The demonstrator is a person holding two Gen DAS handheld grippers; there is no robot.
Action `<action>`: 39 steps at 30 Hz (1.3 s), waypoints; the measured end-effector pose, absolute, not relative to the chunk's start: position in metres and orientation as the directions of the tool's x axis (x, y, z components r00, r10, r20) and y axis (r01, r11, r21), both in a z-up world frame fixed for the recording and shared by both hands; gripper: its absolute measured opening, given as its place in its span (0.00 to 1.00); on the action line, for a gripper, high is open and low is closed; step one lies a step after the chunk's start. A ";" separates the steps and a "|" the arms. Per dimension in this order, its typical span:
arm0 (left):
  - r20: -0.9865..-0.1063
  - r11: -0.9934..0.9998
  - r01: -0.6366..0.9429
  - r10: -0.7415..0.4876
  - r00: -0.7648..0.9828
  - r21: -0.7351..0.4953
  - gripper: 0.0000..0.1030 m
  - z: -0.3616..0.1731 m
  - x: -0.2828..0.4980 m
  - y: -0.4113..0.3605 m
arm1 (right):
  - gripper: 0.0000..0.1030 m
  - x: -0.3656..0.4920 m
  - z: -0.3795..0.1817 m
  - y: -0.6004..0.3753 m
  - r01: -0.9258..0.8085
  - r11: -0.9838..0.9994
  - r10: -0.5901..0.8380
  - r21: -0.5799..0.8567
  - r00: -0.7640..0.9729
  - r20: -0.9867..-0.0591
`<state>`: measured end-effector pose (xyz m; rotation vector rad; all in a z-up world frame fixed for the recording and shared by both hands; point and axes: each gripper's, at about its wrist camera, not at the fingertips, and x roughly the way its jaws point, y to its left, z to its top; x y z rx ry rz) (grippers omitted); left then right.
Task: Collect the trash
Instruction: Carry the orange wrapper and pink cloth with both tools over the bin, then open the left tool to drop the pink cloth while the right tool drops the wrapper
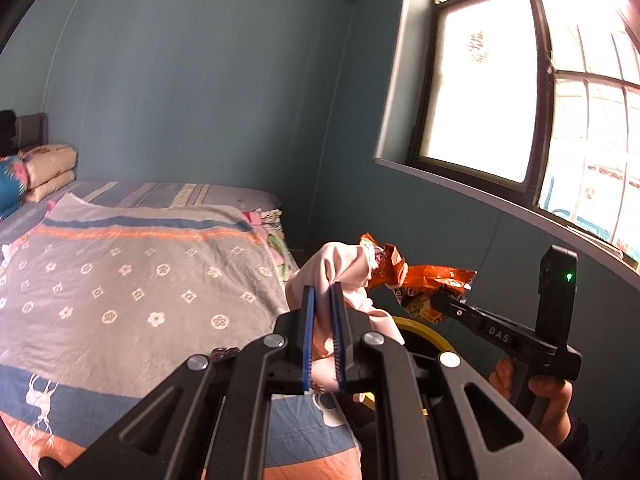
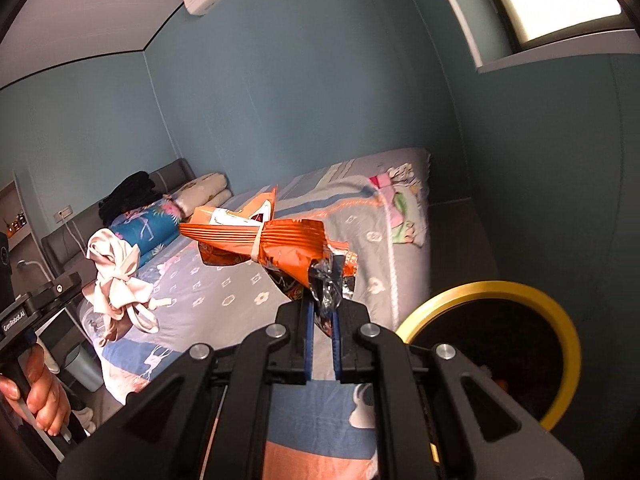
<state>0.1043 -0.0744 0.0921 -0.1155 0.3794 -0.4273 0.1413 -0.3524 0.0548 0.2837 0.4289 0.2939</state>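
Observation:
My left gripper (image 1: 323, 300) is shut on a crumpled pale pink bag (image 1: 340, 276), held in the air over the foot of the bed; the bag also shows in the right wrist view (image 2: 116, 276). My right gripper (image 2: 323, 312) is shut on a crumpled orange snack wrapper (image 2: 272, 244) with a silver inside, also held in the air. In the left wrist view the wrapper (image 1: 424, 280) hangs just right of the pink bag. A black bin with a yellow rim (image 2: 560, 344) stands below and to the right; its rim (image 1: 432, 330) shows under the wrapper.
A bed with a grey patterned cover (image 1: 132, 280) fills the left. Folded quilts (image 1: 48, 172) lie at its head. A blue-grey wall and a window (image 1: 500, 92) are ahead. A small pale bin (image 2: 82, 364) stands on the floor left of the bed.

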 end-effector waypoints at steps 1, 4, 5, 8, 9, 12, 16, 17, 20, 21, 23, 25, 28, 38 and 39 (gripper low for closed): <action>-0.334 0.904 0.389 -0.428 0.840 -0.178 0.07 0.093 0.105 -0.080 | 0.07 0.137 0.057 -0.358 -0.206 0.924 0.321 0.322 0.876 -0.360; -0.337 0.899 0.409 -0.439 0.833 -0.157 0.07 0.093 0.107 -0.095 | 0.07 0.129 0.060 -0.367 -0.158 0.940 0.264 0.301 0.897 -0.355; -0.339 0.896 0.418 -0.444 0.829 -0.151 0.07 0.093 0.108 -0.100 | 0.07 0.128 0.060 -0.369 -0.149 0.942 0.256 0.301 0.900 -0.354; -0.344 0.890 0.436 -0.454 0.822 -0.133 0.07 0.093 0.111 -0.115 | 0.07 0.124 0.059 -0.381 -0.109 0.949 0.214 0.294 0.911 -0.353; -0.347 0.888 0.442 -0.458 0.819 -0.129 0.07 0.092 0.112 -0.119 | 0.07 0.122 0.058 -0.385 -0.094 0.954 0.196 0.286 0.915 -0.352; -0.358 0.880 0.459 -0.471 0.807 -0.122 0.07 0.089 0.120 -0.132 | 0.07 0.120 0.054 -0.396 -0.059 0.956 0.164 0.286 0.918 -0.361; -0.367 0.870 0.481 -0.485 0.793 -0.111 0.07 0.084 0.128 -0.148 | 0.07 0.127 0.047 -0.413 -0.022 0.955 0.139 0.296 0.914 -0.380; -0.369 0.867 0.487 -0.490 0.790 -0.109 0.08 0.083 0.130 -0.152 | 0.07 0.127 0.045 -0.415 -0.016 0.955 0.134 0.296 0.913 -0.385; -0.373 0.859 0.503 -0.500 0.781 -0.099 0.07 0.080 0.133 -0.164 | 0.07 0.131 0.039 -0.423 0.012 0.951 0.120 0.310 0.907 -0.404; -0.374 0.856 0.507 -0.503 0.779 -0.096 0.07 0.079 0.133 -0.167 | 0.07 0.132 0.036 -0.428 0.027 0.948 0.113 0.317 0.903 -0.415; -0.376 0.851 0.517 -0.510 0.773 -0.090 0.07 0.077 0.136 -0.175 | 0.07 0.135 0.033 -0.427 0.041 0.947 0.104 0.320 0.900 -0.424; -0.382 0.846 0.526 -0.516 0.767 -0.086 0.07 0.075 0.140 -0.181 | 0.07 0.135 0.028 -0.435 0.058 0.945 0.093 0.323 0.896 -0.434; -0.391 0.838 0.540 -0.525 0.756 -0.081 0.08 0.069 0.147 -0.192 | 0.07 0.137 0.024 -0.437 0.081 0.946 0.074 0.314 0.890 -0.450; -0.457 0.818 0.567 -0.541 0.705 -0.093 0.08 0.040 0.187 -0.235 | 0.07 0.161 0.005 -0.446 0.169 0.935 0.027 0.310 0.841 -0.541; -0.465 0.818 0.567 -0.540 0.702 -0.094 0.08 0.036 0.191 -0.239 | 0.07 0.164 0.002 -0.449 0.182 0.934 0.017 0.307 0.836 -0.548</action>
